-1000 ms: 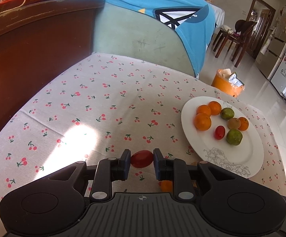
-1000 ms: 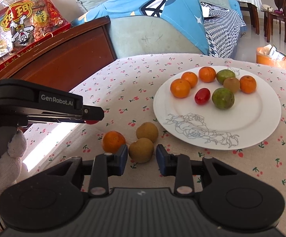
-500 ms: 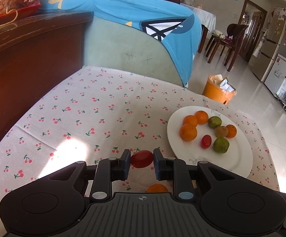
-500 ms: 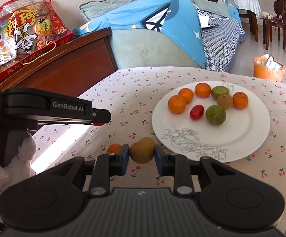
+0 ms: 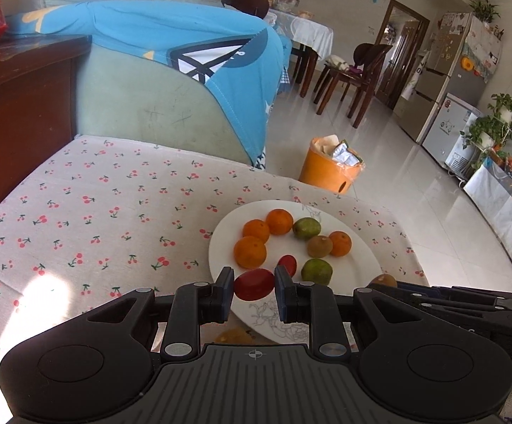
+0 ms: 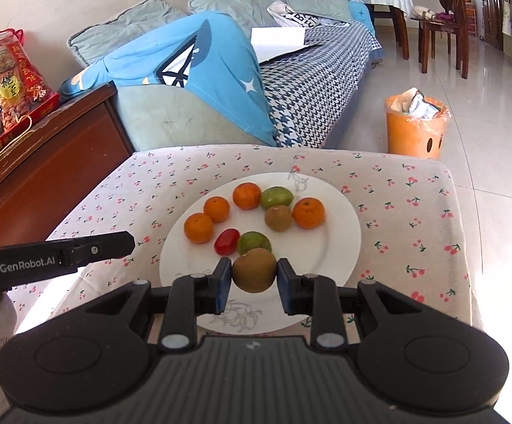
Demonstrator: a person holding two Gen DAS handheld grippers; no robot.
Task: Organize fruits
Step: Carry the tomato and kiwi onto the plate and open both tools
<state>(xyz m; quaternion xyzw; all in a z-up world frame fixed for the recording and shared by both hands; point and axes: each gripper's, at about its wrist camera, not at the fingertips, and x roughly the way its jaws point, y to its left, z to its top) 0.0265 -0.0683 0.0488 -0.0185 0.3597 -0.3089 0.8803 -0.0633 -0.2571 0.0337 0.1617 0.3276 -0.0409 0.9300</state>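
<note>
A white plate [image 5: 358,247] [image 6: 341,243] on the cherry-print tablecloth holds several oranges, two green fruits, a brown kiwi and a red tomato [image 6: 226,241]. My left gripper [image 5: 254,284] is shut on a red tomato [image 5: 254,284] and holds it over the plate's near edge. My right gripper [image 6: 254,275] is shut on a brown kiwi [image 6: 255,270] above the plate's near half. The right gripper also shows at the right in the left wrist view [image 5: 468,311], the left gripper at the left in the right wrist view [image 6: 54,259].
A brown fruit [image 5: 233,335] lies on the tablecloth [image 5: 114,212] under my left gripper. A dark wooden cabinet [image 6: 44,162] stands at the left and a sofa with a blue cloth [image 6: 192,63] behind. An orange bin [image 6: 417,125] stands on the floor.
Both grippers have risen and moved toward the plate with their fruits. The left gripper swung right so the tomato now hangs over the plate's edge. The kiwi has left the tablecloth.
</note>
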